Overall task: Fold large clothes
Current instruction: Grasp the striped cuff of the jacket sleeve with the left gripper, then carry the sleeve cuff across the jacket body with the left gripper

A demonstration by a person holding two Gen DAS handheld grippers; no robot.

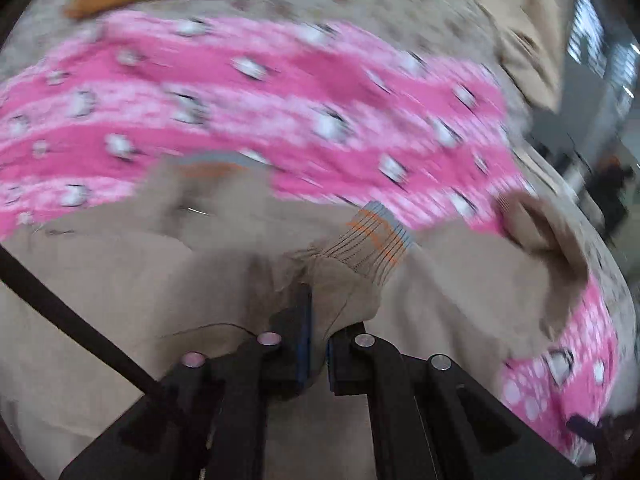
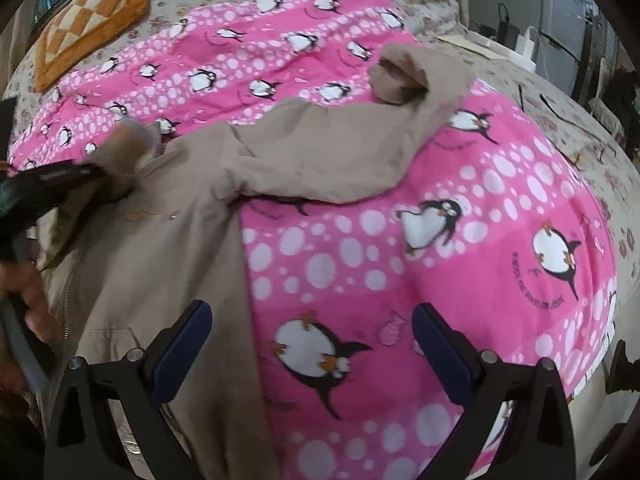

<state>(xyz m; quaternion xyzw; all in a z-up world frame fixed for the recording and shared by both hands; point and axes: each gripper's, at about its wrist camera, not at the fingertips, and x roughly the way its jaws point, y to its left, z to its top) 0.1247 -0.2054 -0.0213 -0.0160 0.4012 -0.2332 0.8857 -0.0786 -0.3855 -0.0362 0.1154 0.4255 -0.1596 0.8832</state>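
The bed (image 2: 580,128), under a floral sheet, filled both views. One pink penguin blanket (image 2: 360,240) lay over it, from upper left to lower right of the right wrist view. On that blanket lay one beige jacket (image 2: 160,260), its body at lower left and one sleeve (image 2: 320,152) stretched toward upper centre, cuff curled over.

The jacket appeared light, soft and limp, likely to sag and drag wherever unsupported. The ribbed cuffs, shoulder seams and hem looked the firmest places to grip; a zip ran down the front at left.

One orange checked cushion (image 2: 92,28) sat upper left.

The left tongs (image 1: 316,344) were pinched tight on the jacket's other sleeve just below its striped cuff (image 1: 376,240), centre of a blurred left wrist view. The right tongs (image 2: 312,344) stood wide, holding nothing, straddling the jacket's edge and the blanket.
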